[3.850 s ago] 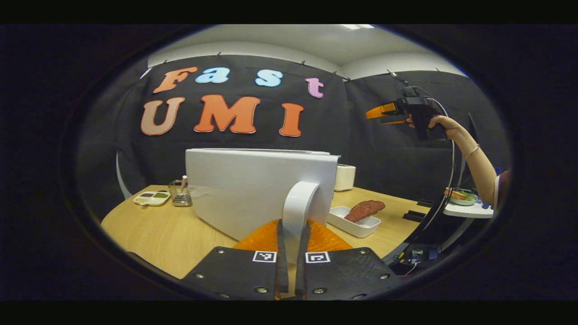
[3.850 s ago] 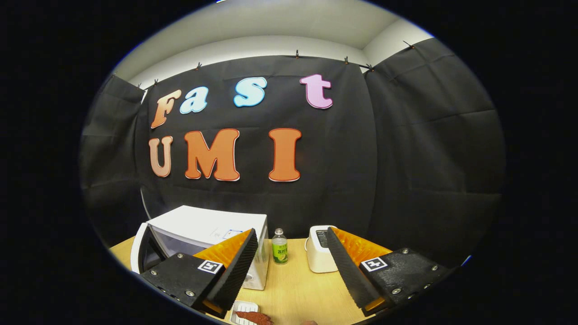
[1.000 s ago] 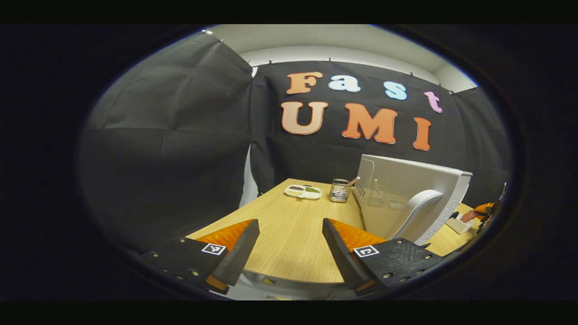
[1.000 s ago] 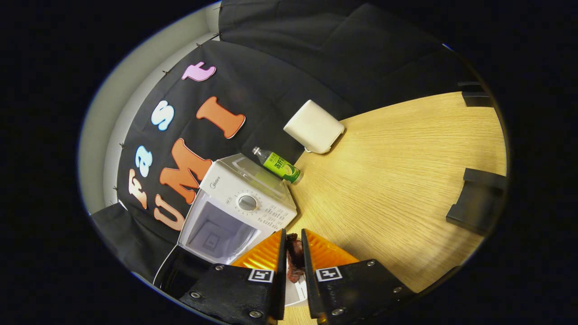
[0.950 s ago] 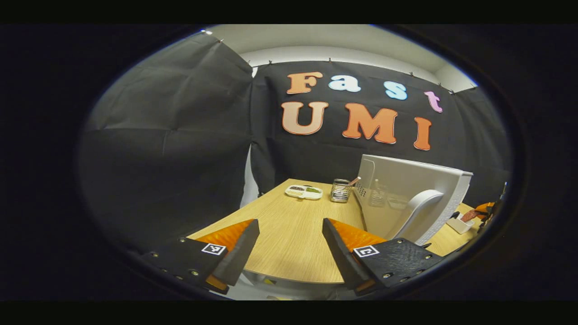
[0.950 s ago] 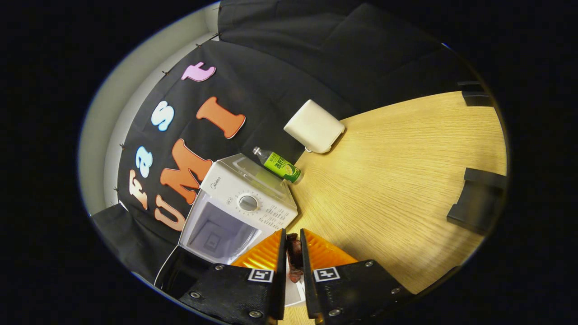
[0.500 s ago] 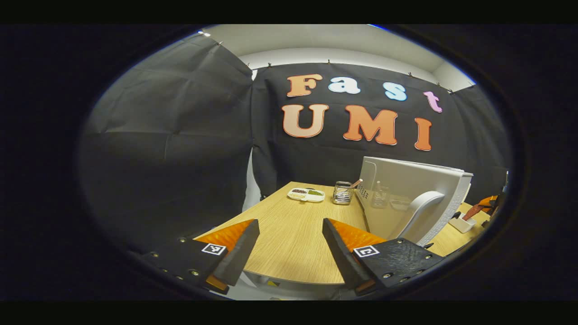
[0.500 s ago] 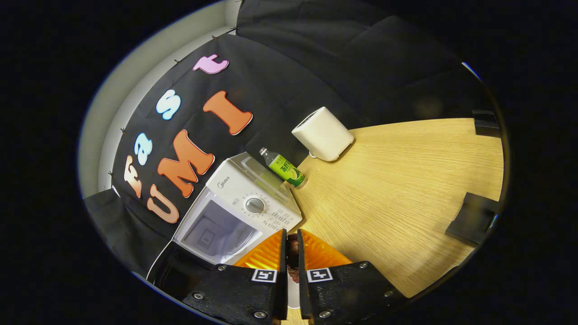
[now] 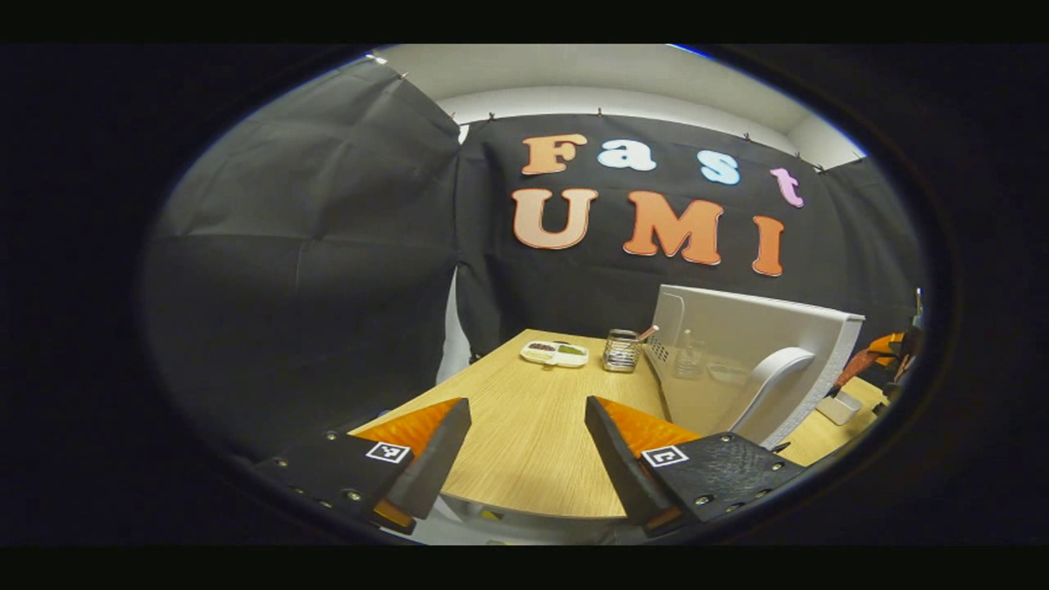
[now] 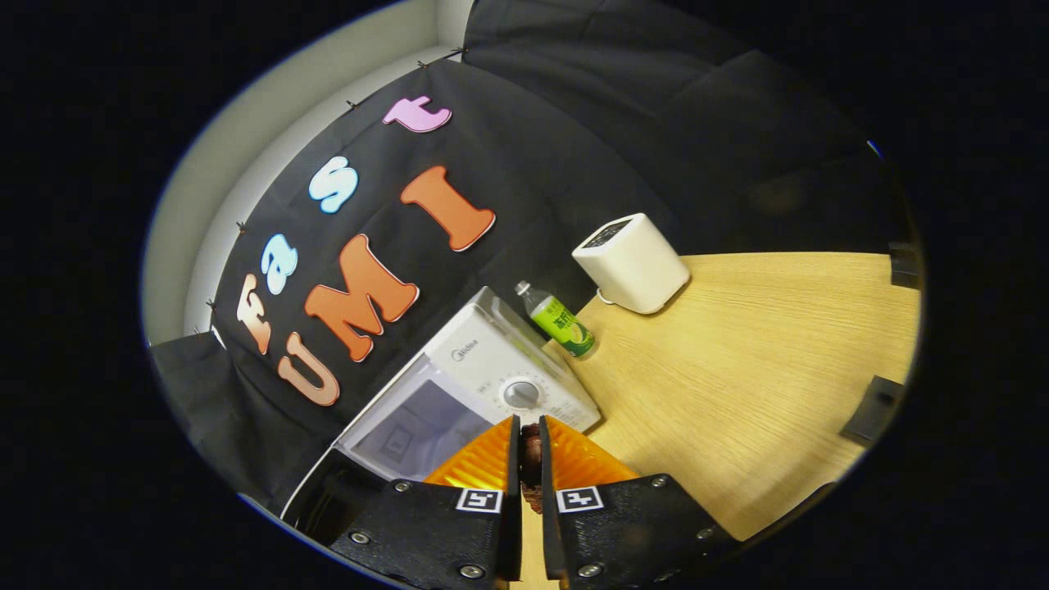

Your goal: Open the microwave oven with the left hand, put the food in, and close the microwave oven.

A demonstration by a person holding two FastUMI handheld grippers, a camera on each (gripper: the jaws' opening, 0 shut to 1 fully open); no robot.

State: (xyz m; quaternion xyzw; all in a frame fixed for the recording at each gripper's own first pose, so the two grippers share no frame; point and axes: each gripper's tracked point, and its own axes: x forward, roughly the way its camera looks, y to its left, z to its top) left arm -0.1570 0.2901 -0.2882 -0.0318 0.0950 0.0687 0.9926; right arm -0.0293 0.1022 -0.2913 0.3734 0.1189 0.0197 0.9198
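Black cloth backs my wooden table, where the white microwave stands with its door swung wide open. Just right of the microwave is a green bottle, with a white toaster beyond that. Left of the microwave's door sit a wire cup and a small divided dish. My right gripper pinches the dark red food before the microwave's open cavity. My left gripper, jaws spread, hangs at the table's edge, left of the door.

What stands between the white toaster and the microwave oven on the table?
In the right gripper view, a green-labelled bottle stands between the toaster and the microwave oven.
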